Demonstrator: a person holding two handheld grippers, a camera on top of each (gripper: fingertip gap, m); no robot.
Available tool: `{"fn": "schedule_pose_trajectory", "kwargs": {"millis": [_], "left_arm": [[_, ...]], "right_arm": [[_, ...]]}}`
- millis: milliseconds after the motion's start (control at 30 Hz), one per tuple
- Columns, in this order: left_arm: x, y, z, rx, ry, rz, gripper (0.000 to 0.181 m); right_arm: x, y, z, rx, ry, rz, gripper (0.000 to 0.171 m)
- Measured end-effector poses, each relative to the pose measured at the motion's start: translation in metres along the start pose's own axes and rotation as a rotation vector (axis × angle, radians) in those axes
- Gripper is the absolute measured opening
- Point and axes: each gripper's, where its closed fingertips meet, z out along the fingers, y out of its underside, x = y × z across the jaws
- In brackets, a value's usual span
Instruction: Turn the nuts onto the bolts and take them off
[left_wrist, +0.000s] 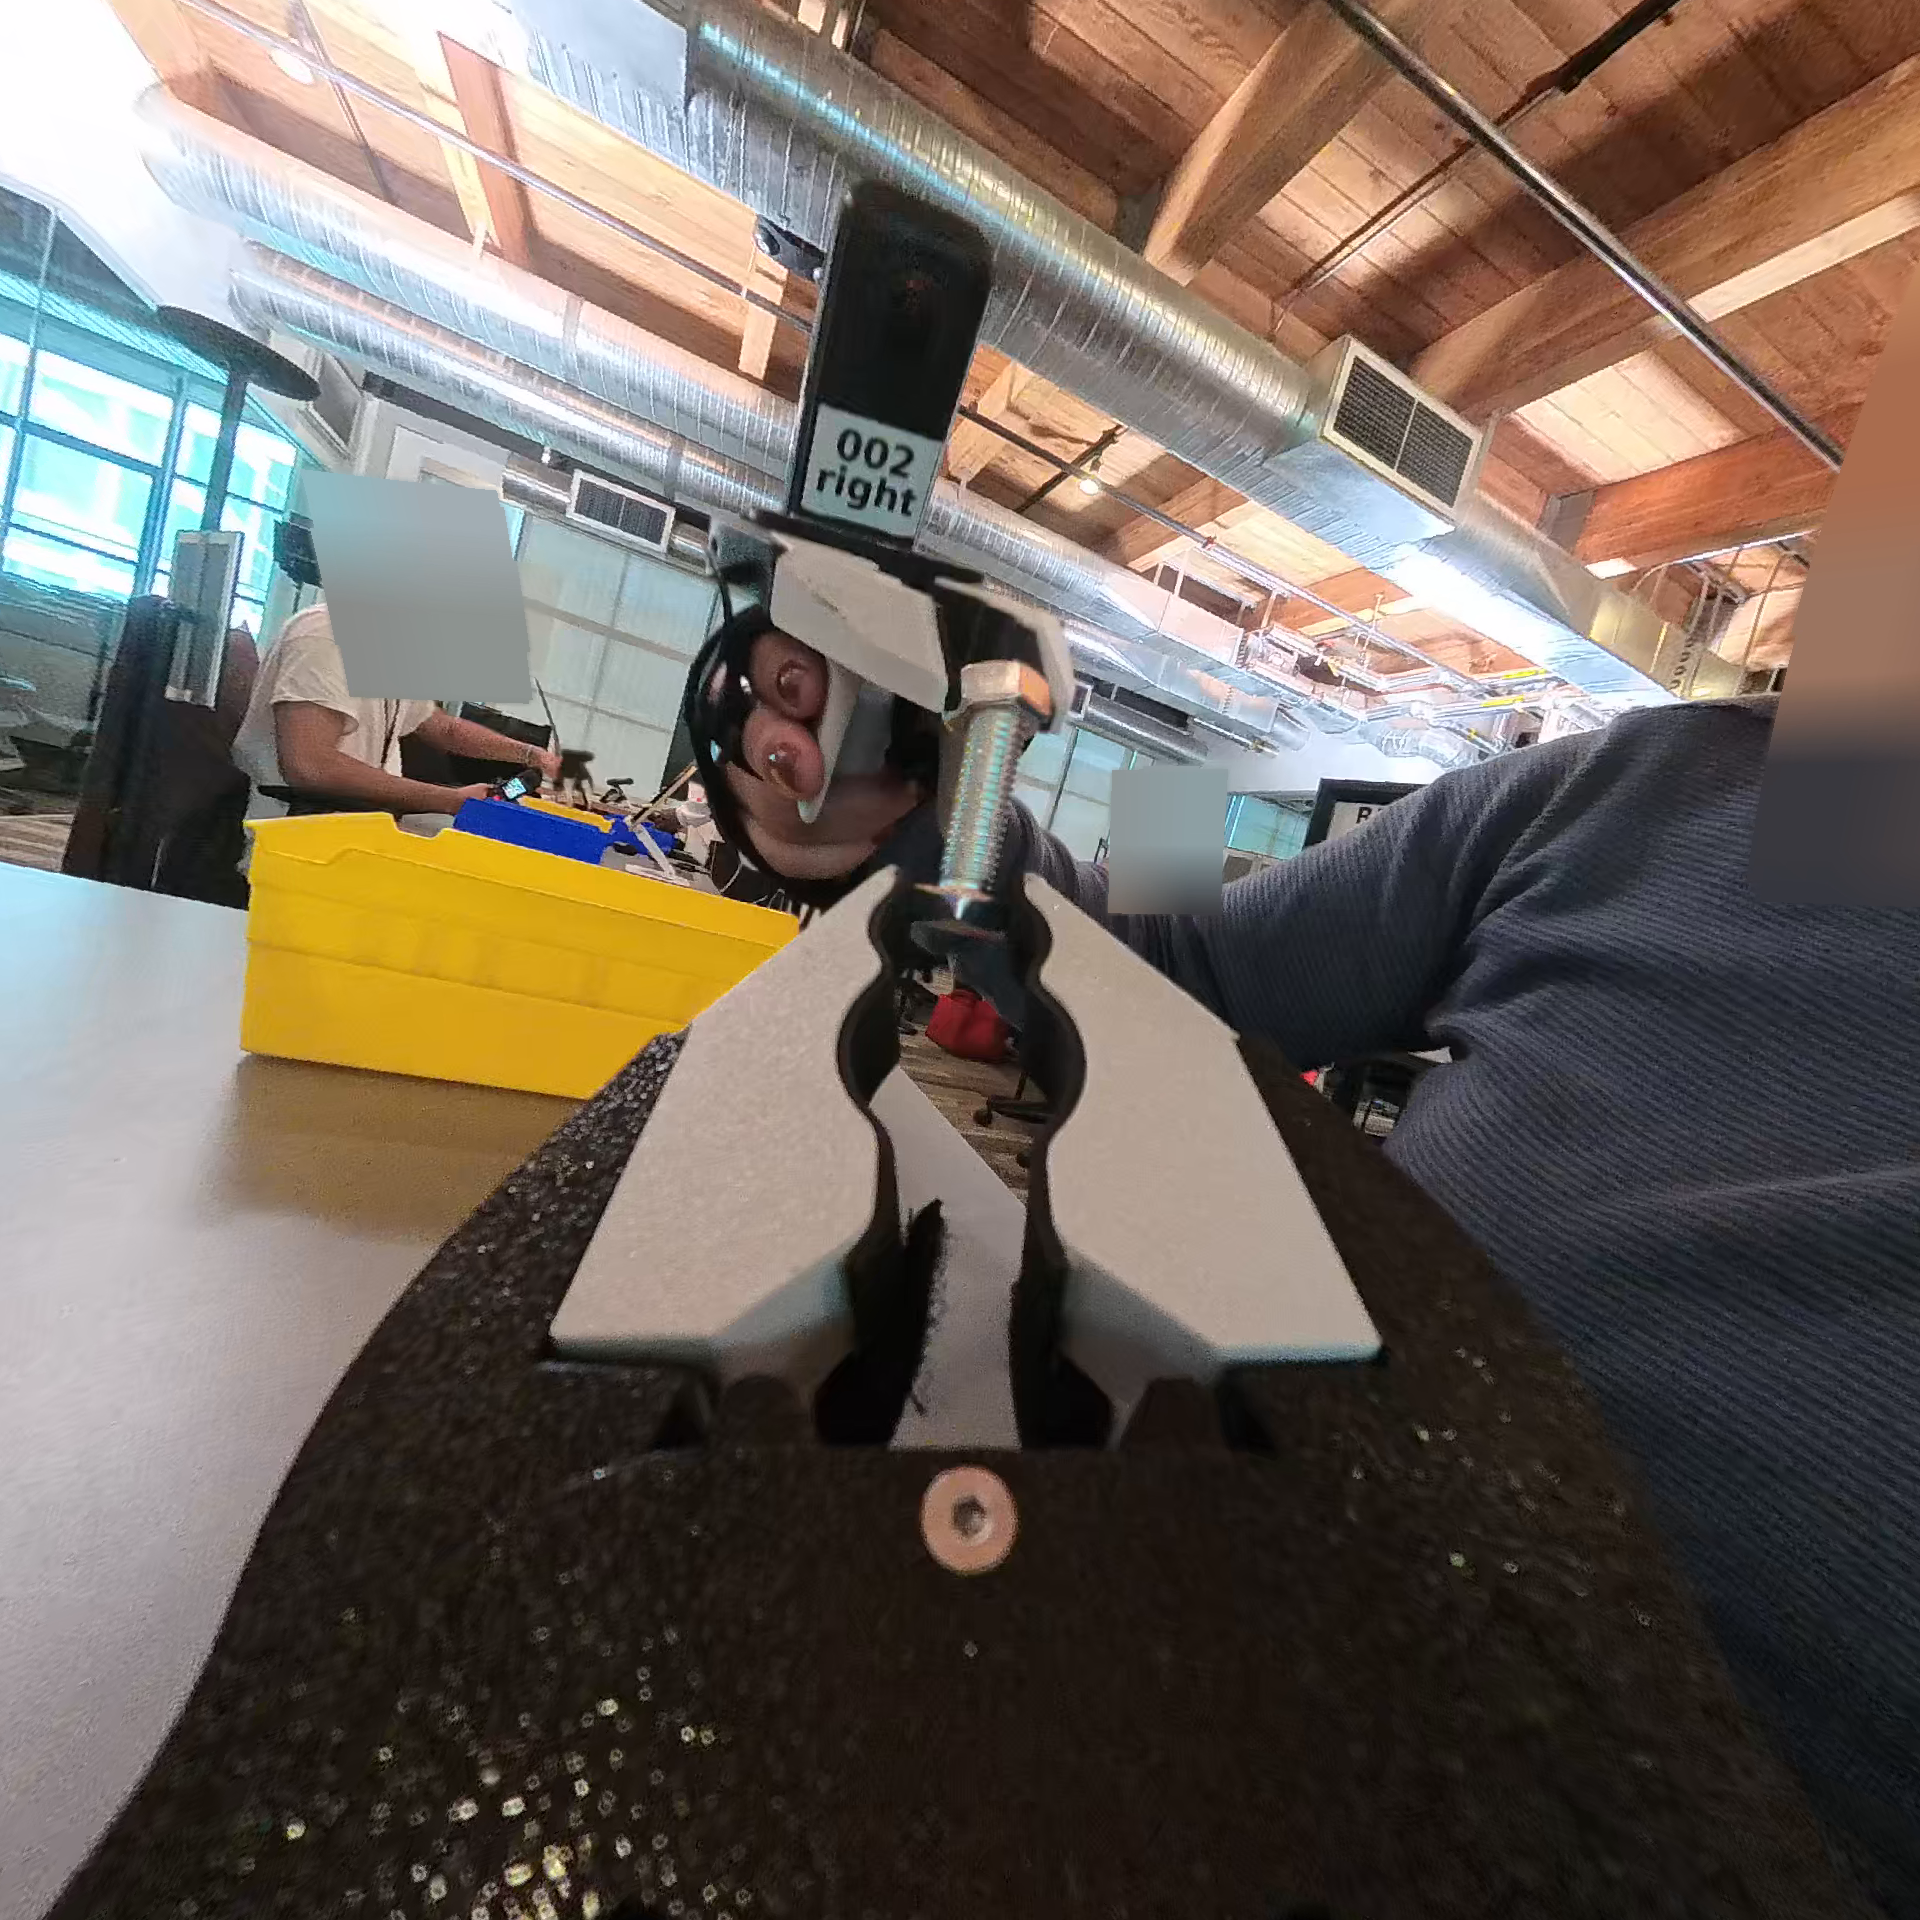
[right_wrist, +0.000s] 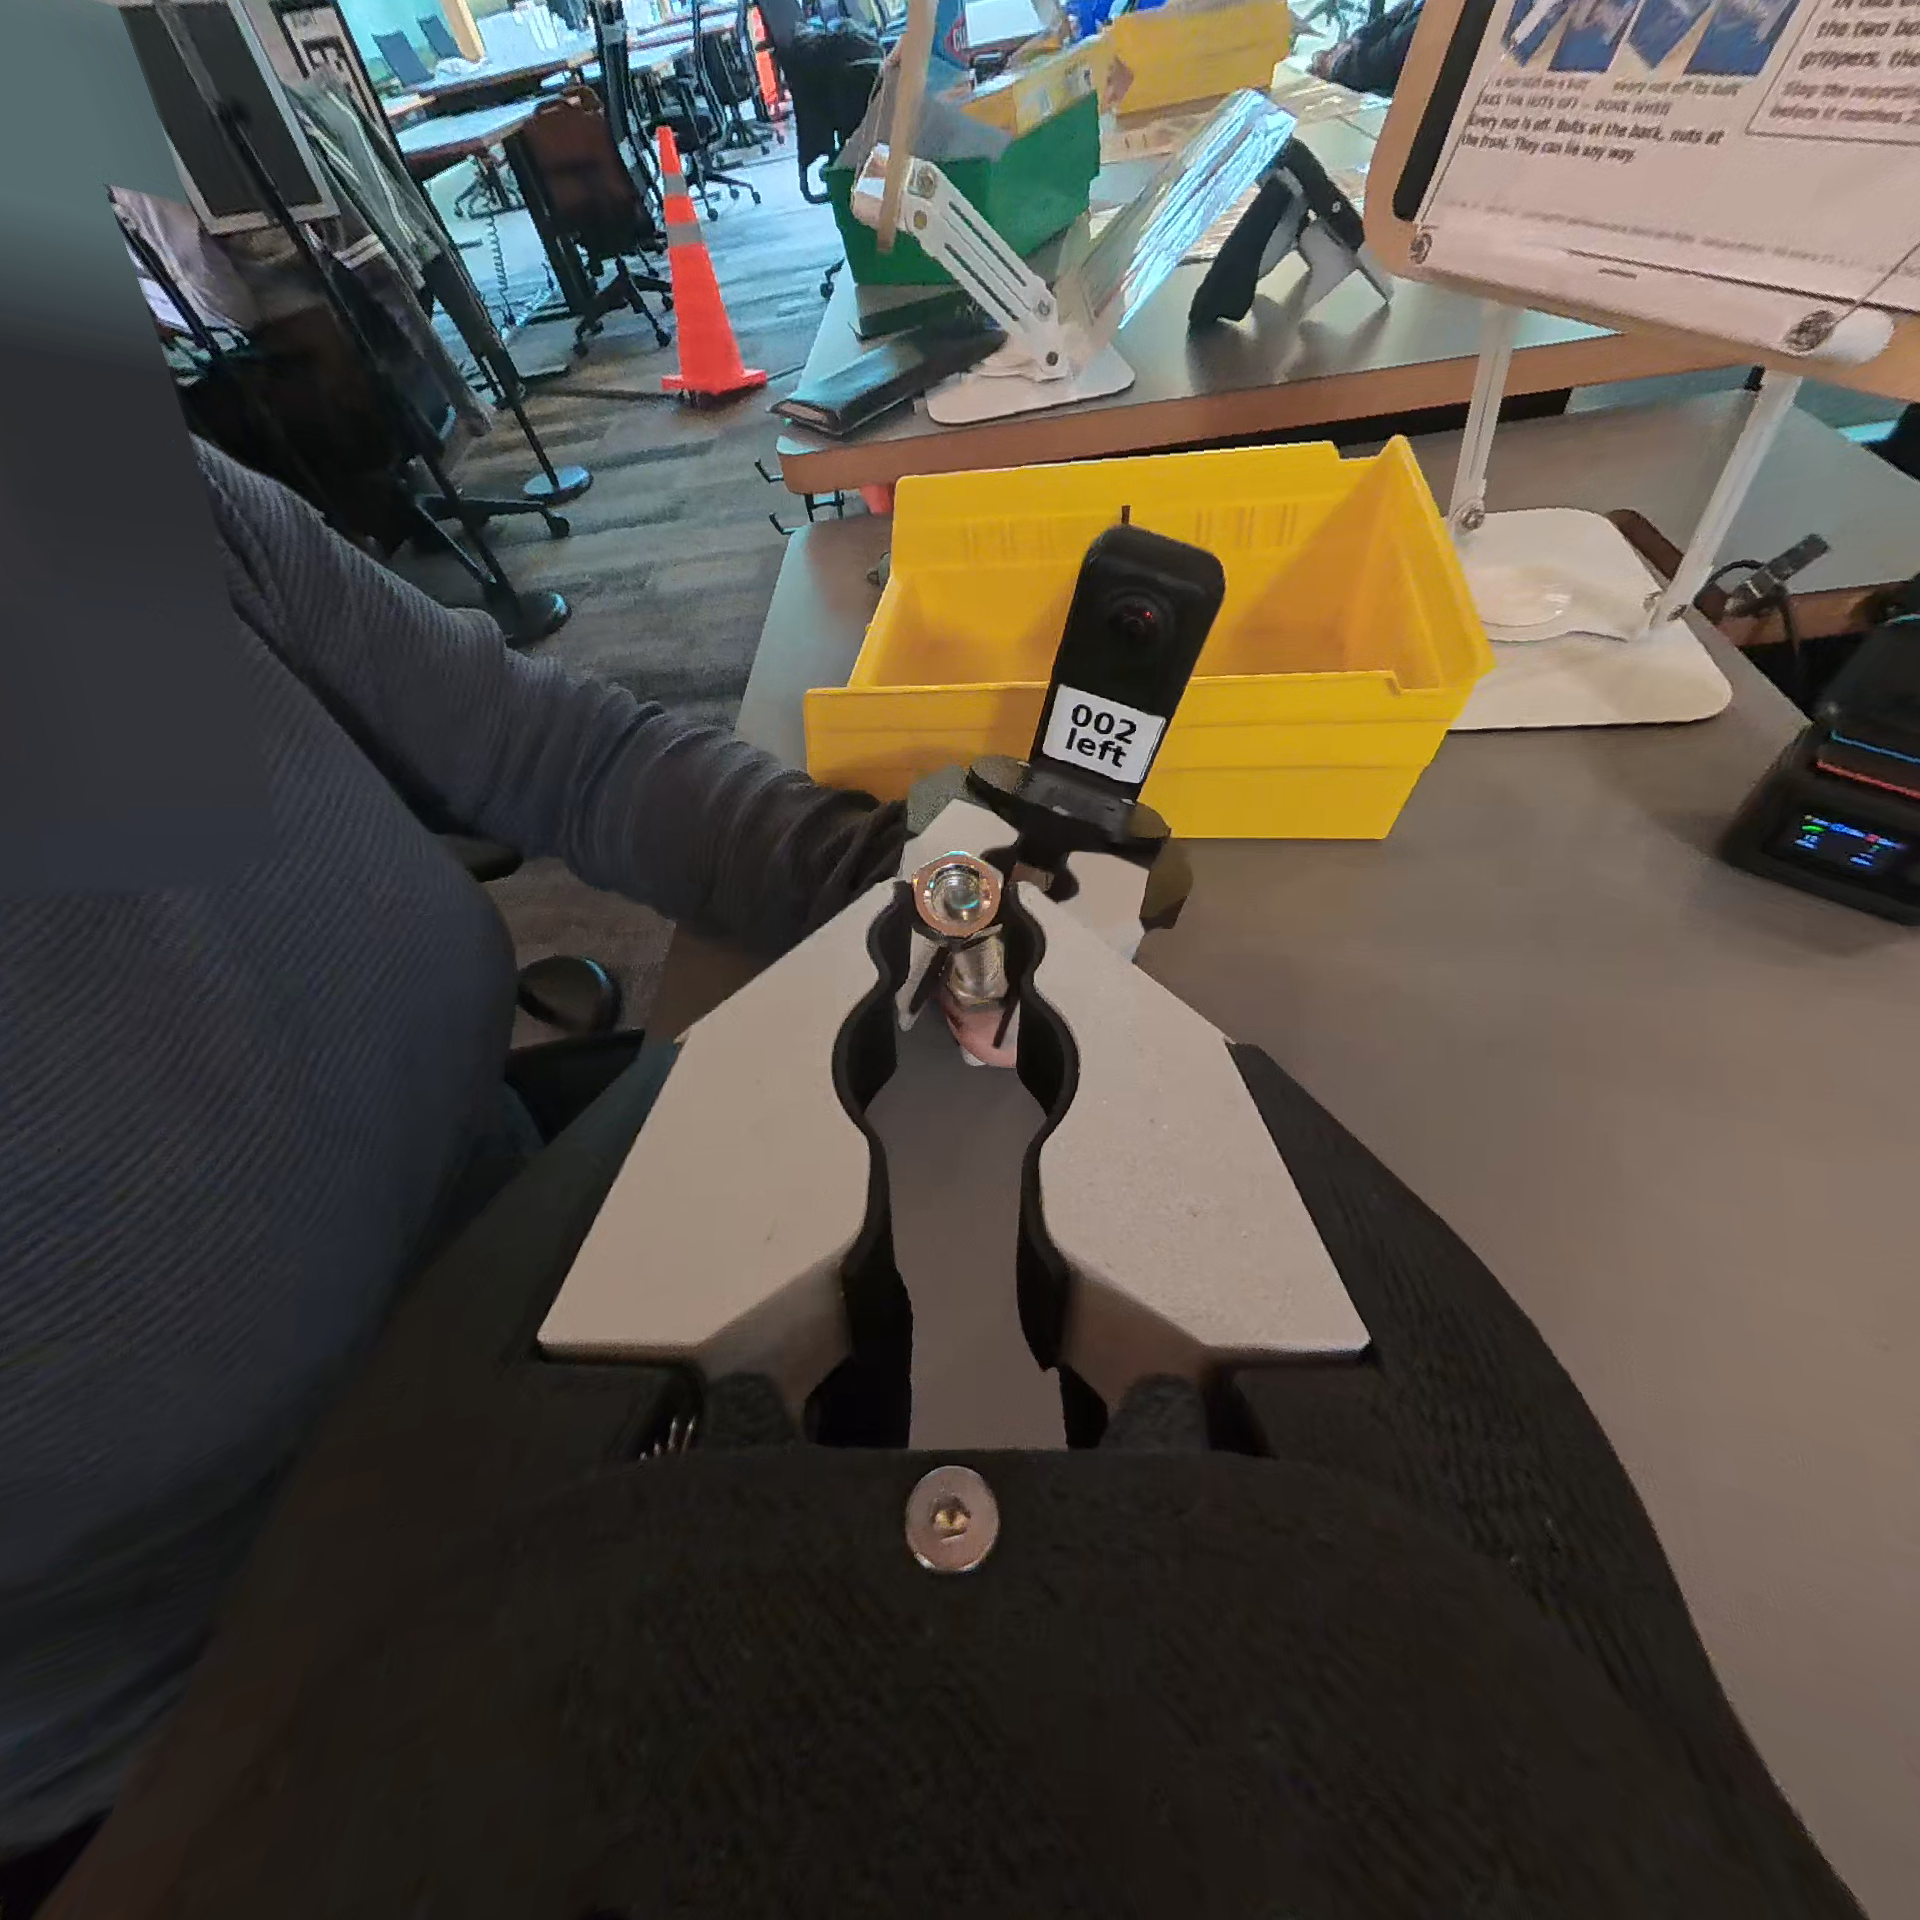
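Observation:
A silver bolt (left_wrist: 982, 790) hangs upright in the air between my two grippers. My right gripper (right_wrist: 956, 914) is shut on its hex head (right_wrist: 956, 896); in the left wrist view the right gripper (left_wrist: 1003, 686) grips the head from above. My left gripper (left_wrist: 961, 920) is shut on a nut (left_wrist: 958, 902) at the lower end of the thread. In the right wrist view the bolt's shaft (right_wrist: 971, 977) runs down from the head, and the nut is hidden behind it.
A yellow bin (left_wrist: 468, 935) stands on the grey table (left_wrist: 156, 1143) just beyond the grippers; it also shows in the right wrist view (right_wrist: 1299, 727). A white stand base (right_wrist: 1590, 665) and a small black device with a screen (right_wrist: 1839, 831) sit at the right. A blue-sleeved arm (left_wrist: 1558, 1039) lies at the right. The tips of both grippers are at nearly the same place.

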Motion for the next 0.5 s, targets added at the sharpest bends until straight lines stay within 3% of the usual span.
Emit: {"fn": "schedule_pose_trajectory", "kwargs": {"millis": [500], "left_arm": [[0.0025,0.0064,0.0027,-0.017,0.023,-0.025,0.015]], "right_arm": [[-0.0028,0.007,0.0038,-0.217,-0.024,-0.02,0.016]]}}
